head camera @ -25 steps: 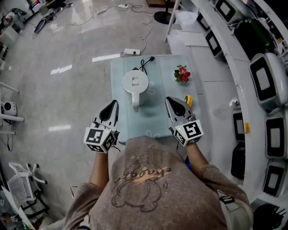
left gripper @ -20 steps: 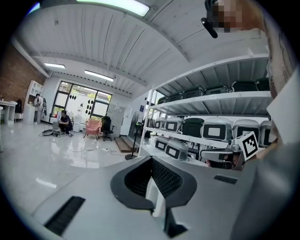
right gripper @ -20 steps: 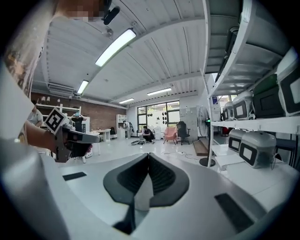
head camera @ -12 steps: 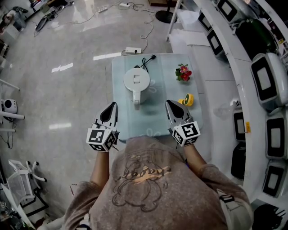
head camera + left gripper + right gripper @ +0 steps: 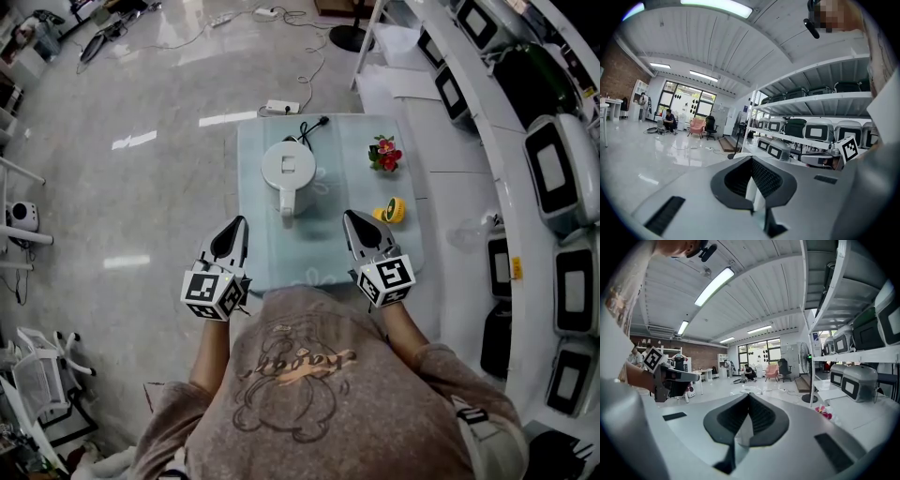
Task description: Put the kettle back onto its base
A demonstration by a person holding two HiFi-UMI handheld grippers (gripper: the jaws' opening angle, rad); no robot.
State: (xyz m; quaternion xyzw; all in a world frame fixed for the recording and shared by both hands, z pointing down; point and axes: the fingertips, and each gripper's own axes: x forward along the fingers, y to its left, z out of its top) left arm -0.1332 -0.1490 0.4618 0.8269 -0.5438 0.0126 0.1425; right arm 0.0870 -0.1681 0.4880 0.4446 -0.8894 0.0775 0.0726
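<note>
A white kettle (image 5: 286, 171) stands on the pale green table (image 5: 323, 248) toward its far side. Its handle points at the person, and a black cord (image 5: 307, 129) runs off behind it. Whatever base it has is hidden under its body. My left gripper (image 5: 241, 221) hangs by the table's near left edge, jaws together and holding nothing. My right gripper (image 5: 348, 216) is over the near right part of the table, also shut and empty. Both point toward the kettle and stay well short of it. The left gripper (image 5: 751, 158) and the right gripper (image 5: 749, 394) show closed black jaws in their own views.
A small pot of red flowers (image 5: 382, 154) stands at the table's far right, with a yellow object (image 5: 392, 210) just beyond my right gripper. A power strip (image 5: 282, 107) lies on the floor behind the table. Shelves of white appliances (image 5: 553, 169) line the right side.
Both grippers have drifted slightly back toward the person and a little lower, jaws still together. The kettle stands where it was.
</note>
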